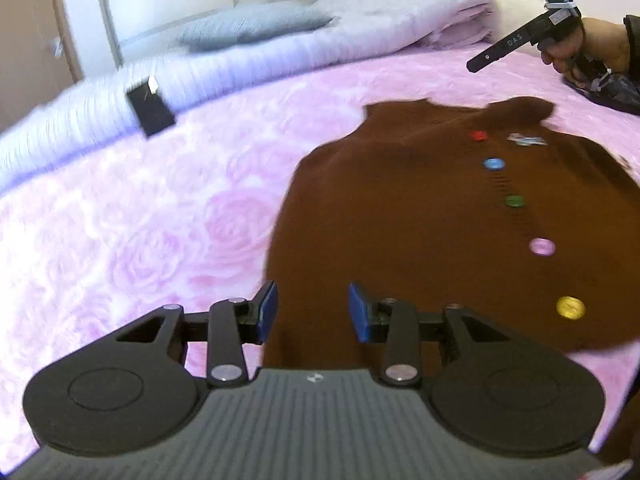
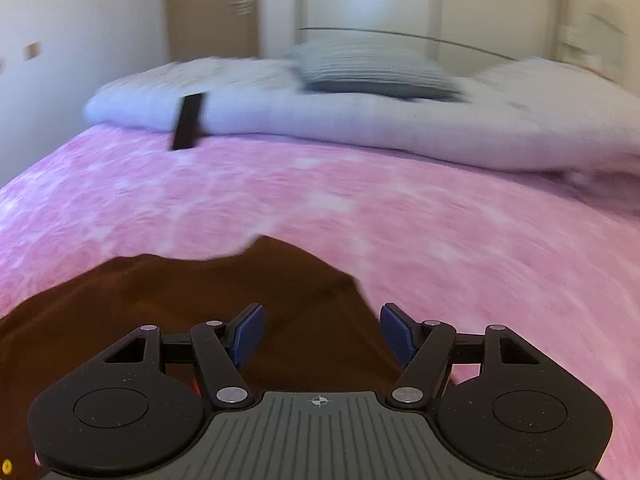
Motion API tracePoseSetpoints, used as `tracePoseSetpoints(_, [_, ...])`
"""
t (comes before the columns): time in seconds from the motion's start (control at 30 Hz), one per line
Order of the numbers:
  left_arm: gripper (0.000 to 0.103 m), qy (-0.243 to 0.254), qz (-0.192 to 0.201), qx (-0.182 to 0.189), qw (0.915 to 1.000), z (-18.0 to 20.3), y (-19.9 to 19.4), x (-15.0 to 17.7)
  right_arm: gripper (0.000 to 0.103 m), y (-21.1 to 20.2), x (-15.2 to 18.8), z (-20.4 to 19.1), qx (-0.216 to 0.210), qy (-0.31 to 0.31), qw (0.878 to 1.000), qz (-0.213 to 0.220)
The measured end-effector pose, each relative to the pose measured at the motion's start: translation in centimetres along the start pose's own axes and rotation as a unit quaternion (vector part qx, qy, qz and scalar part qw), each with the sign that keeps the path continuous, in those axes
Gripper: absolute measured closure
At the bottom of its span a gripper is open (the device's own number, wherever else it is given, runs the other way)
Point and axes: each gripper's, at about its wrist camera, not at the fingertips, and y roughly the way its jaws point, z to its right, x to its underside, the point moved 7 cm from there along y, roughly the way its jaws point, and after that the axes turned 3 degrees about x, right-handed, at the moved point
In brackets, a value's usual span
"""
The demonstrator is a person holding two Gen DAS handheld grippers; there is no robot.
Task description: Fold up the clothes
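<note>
A brown cardigan (image 1: 420, 220) with a row of coloured buttons lies spread flat on the pink bedspread (image 1: 140, 220). My left gripper (image 1: 313, 312) is open and empty, hovering over the cardigan's near left edge. In the left wrist view the right gripper's body (image 1: 528, 28) shows at the top right, held in a hand beyond the collar. My right gripper (image 2: 322, 334) is open and empty above a brown corner of the cardigan (image 2: 240, 288), with pink bedspread (image 2: 480, 260) to its right.
A rolled white quilt (image 1: 240, 68) and a grey pillow (image 1: 252, 26) lie along the far side of the bed. A black flat object (image 1: 151, 108) leans against the quilt. A dark cloth (image 1: 616, 92) lies at the right edge.
</note>
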Motion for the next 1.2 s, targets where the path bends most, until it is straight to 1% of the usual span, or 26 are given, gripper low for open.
tracePoseSetpoints(0.07, [0.069,-0.013,-0.013,0.009,0.9998,-1.0,1.6,0.1,0.035,3.8,-1.5,-0.7,-0.019,-0.028,0.999,-0.023])
tracePoseSetpoints(0.2, [0.069,-0.034,-0.035,0.040,0.9980,-1.7,3.8,0.7,0.035,11.7,-3.7,-1.5,-0.035,-0.083,0.994,-0.066])
tracePoseSetpoints(0.23, [0.068,-0.041,-0.038,0.049,0.9972,-1.9,4.0,0.9,0.035,13.2,-4.1,-1.4,-0.039,-0.087,0.993,-0.072])
tracePoseSetpoints(0.33, [0.068,-0.072,-0.043,0.082,0.9931,-2.5,4.5,1.0,0.036,16.3,-4.7,-0.8,-0.054,-0.084,0.991,-0.085])
tracePoseSetpoints(0.4, [0.068,-0.074,-0.049,0.100,0.9910,-2.8,4.7,1.0,0.036,17.8,-5.0,-0.4,-0.068,-0.086,0.989,-0.099])
tracePoseSetpoints(0.47, [0.069,-0.059,-0.053,0.106,0.9912,-2.4,4.7,0.9,0.036,18.2,-4.9,-0.1,-0.077,-0.081,0.988,-0.107])
tracePoseSetpoints(0.5, [0.073,-0.051,-0.055,0.108,0.9913,-2.2,4.8,0.9,0.041,18.3,-4.8,0.1,-0.081,-0.079,0.987,-0.110])
tracePoseSetpoints(0.53, [0.081,-0.043,-0.057,0.111,0.9912,-2.0,4.8,0.8,0.054,18.4,-4.7,0.2,-0.086,-0.076,0.987,-0.114])
tracePoseSetpoints(0.57, [0.088,-0.033,-0.056,0.115,0.9913,-1.5,4.8,0.7,0.063,18.5,-4.6,0.4,-0.090,-0.073,0.986,-0.117])
tracePoseSetpoints(0.6, [0.094,-0.021,-0.055,0.119,0.9912,-0.9,4.7,0.7,0.091,18.6,-4.5,0.5,-0.094,-0.071,0.986,-0.120])
tracePoseSetpoints(0.63, [0.094,-0.005,-0.052,0.109,0.9927,-0.3,4.6,0.6,0.097,18.7,-4.4,0.7,-0.099,-0.068,0.985,-0.124])
tracePoseSetpoints(0.7, [0.095,0.020,-0.041,0.088,0.9951,0.4,4.1,0.7,0.098,17.8,-4.7,-0.4,-0.082,-0.115,0.984,-0.113])
tracePoseSetpoints(0.77, [0.095,0.005,-0.019,0.067,0.9976,-0.2,2.7,0.5,0.099,16.6,-5.9,-1.7,-0.071,-0.140,0.984,-0.083])
tracePoseSetpoints(0.83, [0.095,-0.019,0.006,0.048,0.9986,-1.5,0.7,0.3,0.099,15.2,-8.5,-3.2,-0.069,-0.154,0.985,-0.043])
tracePoseSetpoints(0.87, [0.095,-0.033,0.014,0.045,0.9983,-2.1,-0.3,0.2,0.099,14.7,-9.8,-4.3,-0.072,-0.163,0.984,-0.027])
tracePoseSetpoints(0.93, [0.095,-0.040,0.019,0.025,0.9987,-2.9,-2.0,0.5,0.099,14.2,-12.3,-6.8,-0.079,-0.186,0.979,-0.001])
tracePoseSetpoints(0.97, [0.095,-0.039,0.018,0.010,0.9990,-3.3,-2.6,0.7,0.099,14.2,-13.4,-8.3,-0.083,-0.200,0.976,0.009])
tracePoseSetpoints(1.03, [0.095,-0.066,0.009,-0.010,0.9977,-4.5,-3.4,1.8,0.099,15.1,-14.8,-11.5,-0.095,-0.216,0.972,0.021])
tracePoseSetpoints(1.1, [0.094,-0.101,-0.008,-0.018,0.9947,-5.5,-3.3,3.3,0.098,16.4,-15.9,-14.7,-0.101,-0.231,0.967,0.029])
tracePoseSetpoints(1.17, [0.091,-0.123,-0.029,-0.018,0.9918,-5.6,-2.6,4.9,0.098,18.1,-15.7,-17.4,-0.085,-0.257,0.962,0.037])
tracePoseSetpoints(1.2, [0.088,-0.130,-0.035,-0.021,0.9906,-5.6,-2.3,5.5,0.098,18.7,-15.4,-18.1,-0.074,-0.263,0.961,0.035])
